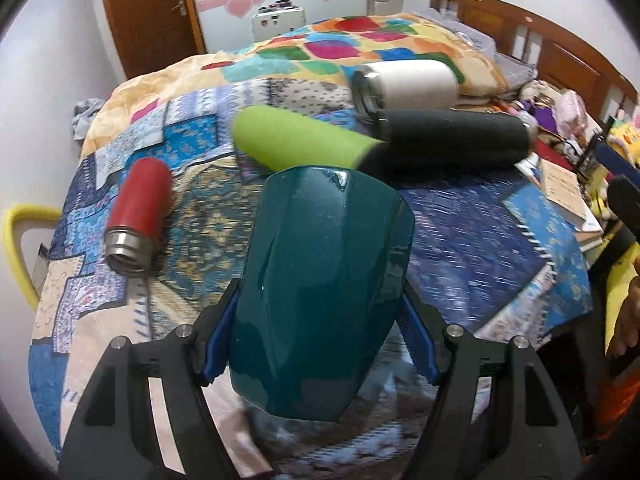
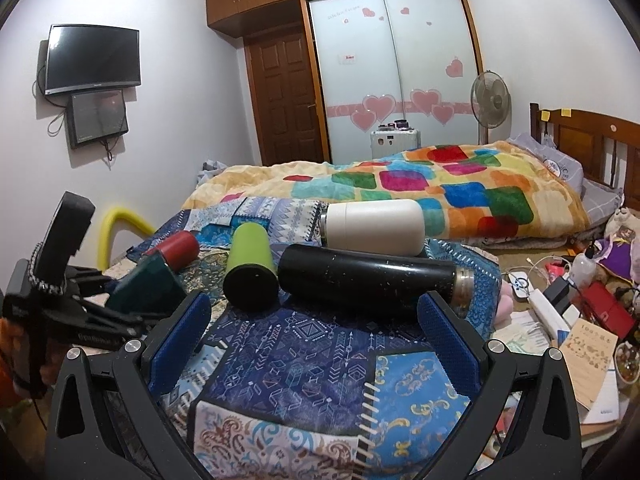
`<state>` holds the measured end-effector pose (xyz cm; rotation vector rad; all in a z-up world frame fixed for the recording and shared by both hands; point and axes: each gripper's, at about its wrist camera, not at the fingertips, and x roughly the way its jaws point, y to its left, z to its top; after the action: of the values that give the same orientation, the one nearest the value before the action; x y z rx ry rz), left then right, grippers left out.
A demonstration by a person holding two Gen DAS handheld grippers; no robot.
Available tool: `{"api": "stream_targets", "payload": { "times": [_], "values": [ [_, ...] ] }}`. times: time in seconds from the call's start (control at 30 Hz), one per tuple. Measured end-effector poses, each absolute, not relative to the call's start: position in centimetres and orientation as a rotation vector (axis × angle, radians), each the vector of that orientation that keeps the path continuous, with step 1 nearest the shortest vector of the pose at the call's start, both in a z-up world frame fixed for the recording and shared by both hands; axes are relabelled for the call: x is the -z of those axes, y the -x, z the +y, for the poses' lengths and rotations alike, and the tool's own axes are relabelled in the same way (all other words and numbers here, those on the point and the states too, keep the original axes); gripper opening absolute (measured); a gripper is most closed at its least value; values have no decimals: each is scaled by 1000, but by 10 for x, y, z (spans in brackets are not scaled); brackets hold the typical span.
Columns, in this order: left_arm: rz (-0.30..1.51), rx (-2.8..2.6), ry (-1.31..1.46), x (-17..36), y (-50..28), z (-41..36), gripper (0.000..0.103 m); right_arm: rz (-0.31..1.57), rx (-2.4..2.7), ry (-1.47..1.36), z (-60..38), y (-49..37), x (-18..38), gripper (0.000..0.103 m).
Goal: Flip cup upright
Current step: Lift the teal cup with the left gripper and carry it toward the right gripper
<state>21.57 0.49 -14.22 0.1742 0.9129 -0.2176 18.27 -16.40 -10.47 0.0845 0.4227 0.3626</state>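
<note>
My left gripper (image 1: 316,316) is shut on a dark teal cup (image 1: 320,288), which lies tilted between the blue pads just above the patterned cloth. The right wrist view shows the same cup (image 2: 144,284) held in the left gripper (image 2: 100,312) at the left. My right gripper (image 2: 314,328) is open and empty above the blue cloth, just short of a black flask (image 2: 372,280).
On the patchwork cloth (image 1: 472,240) lie a red flask (image 1: 138,216), a green cup (image 1: 300,144), a black flask (image 1: 452,136) and a white flask (image 1: 408,82). A colourful blanket (image 2: 440,184) lies behind. Books and clutter (image 2: 580,320) sit at the right.
</note>
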Motion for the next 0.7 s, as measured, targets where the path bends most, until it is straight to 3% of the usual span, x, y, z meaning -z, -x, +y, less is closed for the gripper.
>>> {"api": "stream_targets", "payload": {
  "times": [0.7],
  "values": [
    [892, 265, -179, 174, -225, -55, 72, 460, -342, -88, -173, -183, 118, 103]
  ]
}}
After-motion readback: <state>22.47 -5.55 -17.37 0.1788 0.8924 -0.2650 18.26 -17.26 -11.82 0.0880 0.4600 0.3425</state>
